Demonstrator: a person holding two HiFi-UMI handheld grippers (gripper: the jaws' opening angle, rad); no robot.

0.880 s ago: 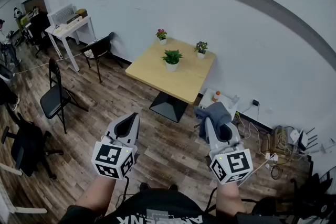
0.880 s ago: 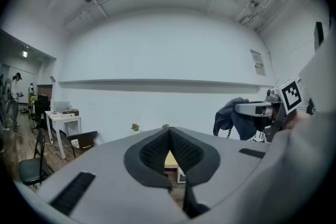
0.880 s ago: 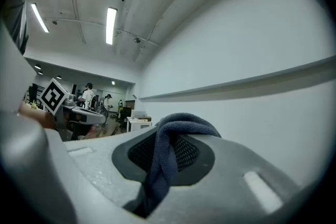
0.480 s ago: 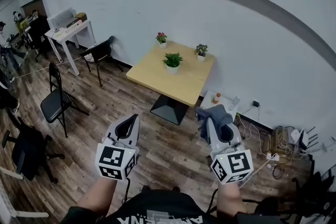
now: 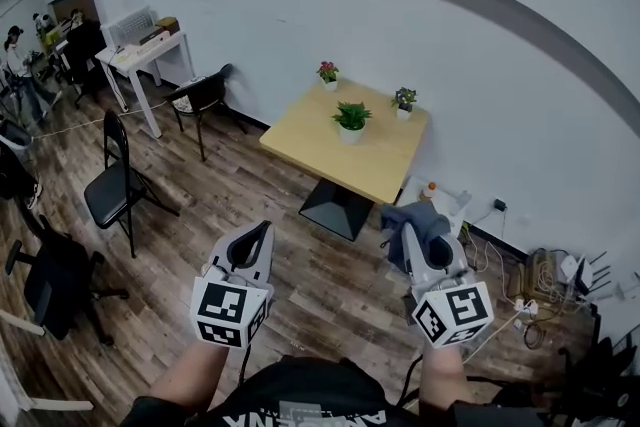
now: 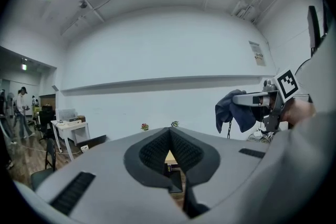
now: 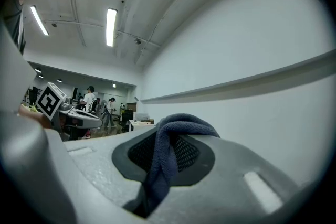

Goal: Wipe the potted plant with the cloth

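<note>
Right gripper: clamped on cloth, soft, limp, light | left gripper: jaws together, empty | potted plant: leaves likely delicate, steady by pot

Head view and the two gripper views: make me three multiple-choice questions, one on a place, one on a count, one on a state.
1. Where do the potted plants stand?
A. on the wooden table by the wall
B. on the floor
C. on a black chair

2. How many potted plants are on that table?
A. one
B. three
C. five

3. What is the right tool doing?
A. standing open and empty
B. clamping a dark blue cloth
C. gripping a pot

Answers:
1 A, since the head view shows every pot on the tabletop.
2 B, with one plant in the middle and two nearer the wall.
3 B, as the right gripper view shows the cloth pinched between its jaws.
</note>
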